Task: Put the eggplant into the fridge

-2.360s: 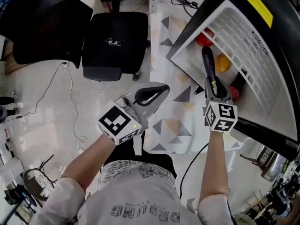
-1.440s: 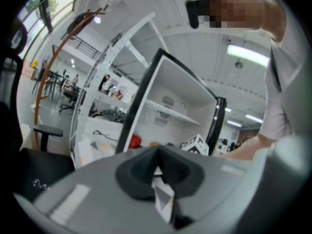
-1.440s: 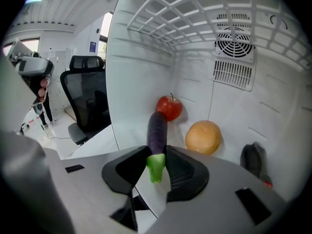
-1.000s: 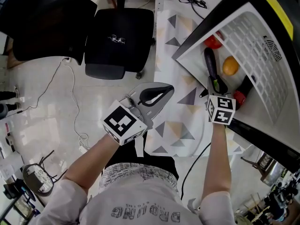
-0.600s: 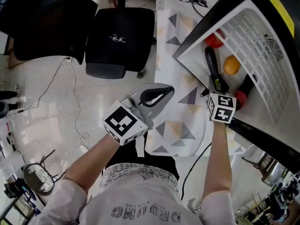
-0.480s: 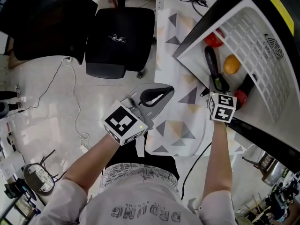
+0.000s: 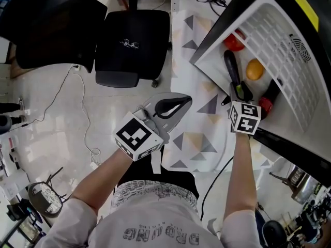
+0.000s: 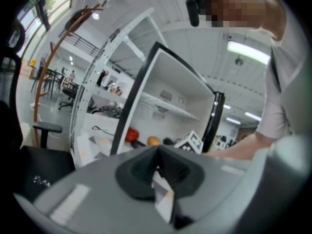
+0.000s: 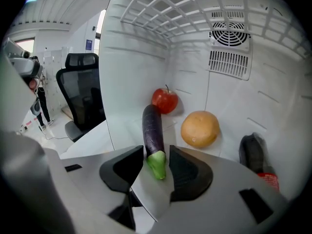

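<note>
The long, dark purple eggplant with a green stem end (image 9: 153,128) lay on the white floor inside the open fridge (image 9: 131,57), near a round red tomato (image 9: 165,100) and a round orange fruit (image 9: 200,128), so I think it was where it belonged. The right gripper (image 9: 157,167) was opening its jaws, with the green stem end lying loose between them, most likely to let go. The left gripper (image 7: 168,106) waited outside with its jaws pressed together on nothing, as it had no job.
</note>
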Available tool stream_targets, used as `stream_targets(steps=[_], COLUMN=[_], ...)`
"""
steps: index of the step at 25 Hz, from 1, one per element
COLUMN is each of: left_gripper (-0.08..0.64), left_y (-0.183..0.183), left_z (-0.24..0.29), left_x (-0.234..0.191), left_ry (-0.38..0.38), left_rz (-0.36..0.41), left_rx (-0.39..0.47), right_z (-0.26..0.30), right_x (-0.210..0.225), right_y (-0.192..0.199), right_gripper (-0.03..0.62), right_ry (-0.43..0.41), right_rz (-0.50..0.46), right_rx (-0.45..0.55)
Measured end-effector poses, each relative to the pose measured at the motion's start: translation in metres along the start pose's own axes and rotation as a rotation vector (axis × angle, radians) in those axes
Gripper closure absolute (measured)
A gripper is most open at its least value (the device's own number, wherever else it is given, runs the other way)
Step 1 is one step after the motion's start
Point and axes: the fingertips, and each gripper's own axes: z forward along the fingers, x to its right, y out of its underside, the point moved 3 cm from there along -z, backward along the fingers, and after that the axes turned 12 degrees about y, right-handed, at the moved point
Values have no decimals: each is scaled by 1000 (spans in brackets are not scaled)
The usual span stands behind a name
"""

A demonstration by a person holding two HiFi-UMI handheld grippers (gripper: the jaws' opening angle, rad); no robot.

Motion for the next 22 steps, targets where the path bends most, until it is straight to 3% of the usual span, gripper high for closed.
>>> stream_targets(steps=[22], left_gripper=[552], left_y=[-21], left_z=[-10], left_x=[17], left_ry=[35], left_rz=[50], left_rx=[-7], right_z=[-48], right_x=[6], right_y=[-28], right_gripper=[430], right_ry=[32], right_rz=[62], right_rx=[85])
